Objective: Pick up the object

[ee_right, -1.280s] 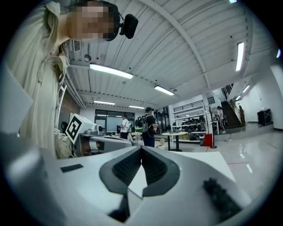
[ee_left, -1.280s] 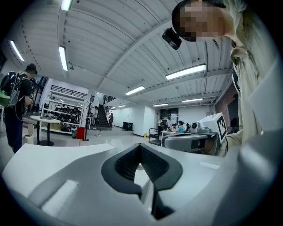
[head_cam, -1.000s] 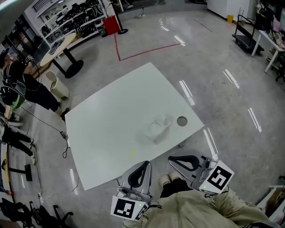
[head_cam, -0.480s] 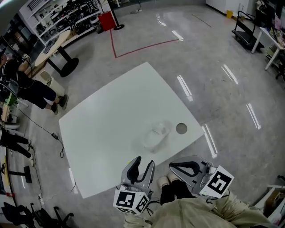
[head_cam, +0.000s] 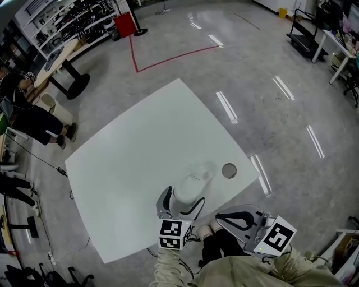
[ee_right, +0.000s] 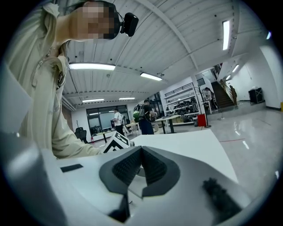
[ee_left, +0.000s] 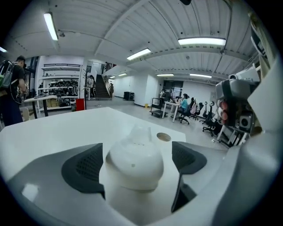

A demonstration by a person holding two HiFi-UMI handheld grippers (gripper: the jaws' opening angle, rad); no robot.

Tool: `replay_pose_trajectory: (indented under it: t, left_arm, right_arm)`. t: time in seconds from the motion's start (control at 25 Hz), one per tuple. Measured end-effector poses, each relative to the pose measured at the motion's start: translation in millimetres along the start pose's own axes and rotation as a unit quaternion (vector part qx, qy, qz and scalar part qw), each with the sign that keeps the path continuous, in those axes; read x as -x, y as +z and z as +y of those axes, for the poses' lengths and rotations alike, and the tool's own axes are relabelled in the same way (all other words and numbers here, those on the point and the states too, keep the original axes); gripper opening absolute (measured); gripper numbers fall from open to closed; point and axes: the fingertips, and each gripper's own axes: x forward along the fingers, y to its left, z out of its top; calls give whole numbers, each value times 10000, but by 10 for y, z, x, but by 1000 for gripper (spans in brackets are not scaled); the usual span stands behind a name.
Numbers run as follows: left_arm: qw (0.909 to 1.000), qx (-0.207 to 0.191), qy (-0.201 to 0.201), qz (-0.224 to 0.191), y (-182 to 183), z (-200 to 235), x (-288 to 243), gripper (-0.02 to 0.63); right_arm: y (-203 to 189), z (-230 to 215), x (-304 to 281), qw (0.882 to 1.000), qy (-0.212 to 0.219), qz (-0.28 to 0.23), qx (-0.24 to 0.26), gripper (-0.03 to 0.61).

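A white, rounded bottle-like object point(head_cam: 190, 188) with a clear, narrow top lies on the white table point(head_cam: 134, 168) near its front edge. My left gripper point(head_cam: 182, 200) reaches over that edge and its jaws are opening, one on each side of the object. In the left gripper view the object point(ee_left: 135, 161) sits between the dark pads point(ee_left: 84, 167), with a gap on both sides. My right gripper point(head_cam: 224, 214) hangs just off the table's front edge, to the right. Its jaws are shut with nothing in them point(ee_right: 140, 165).
A round hole point(head_cam: 229, 170) pierces the table just right of the object. A person point(head_cam: 31, 115) stands beyond the table's far left corner, near a round table point(head_cam: 61, 61) and shelves point(head_cam: 67, 17). Grey floor with a red line point(head_cam: 168, 59) surrounds the table.
My left gripper has moved forward over the table's edge and its jaws have gone from shut to wide, now flanking the white object. The right gripper has hardly moved.
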Motion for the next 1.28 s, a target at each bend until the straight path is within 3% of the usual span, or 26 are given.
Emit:
replay_pose_trajectory:
  t: [0.2, 0.36, 0.68, 1.0, 1.28]
  left_arm:
    - [9993, 96, 82, 355, -161, 84, -256, 479]
    - [9994, 196, 99, 272, -174, 85, -308, 506]
    - [9993, 305, 47, 226, -164, 57, -262, 495]
    - [9962, 540, 112, -678, 425, -38, 232, 495]
    - [9820, 289, 492, -1798, 1165, -202, 1068, 496]
  right_arm:
    - [-15, -104, -39, 9999, -120, 49, -24, 4]
    - [-40, -180, -26, 9998, -174, 100, -49, 5]
    - [-12, -196, -29, 9998, -199, 71, 12, 3]
    - [211, -216, 104, 9995, -240, -56, 204, 5]
    - [529, -93, 252, 9977, -55, -364, 568, 5]
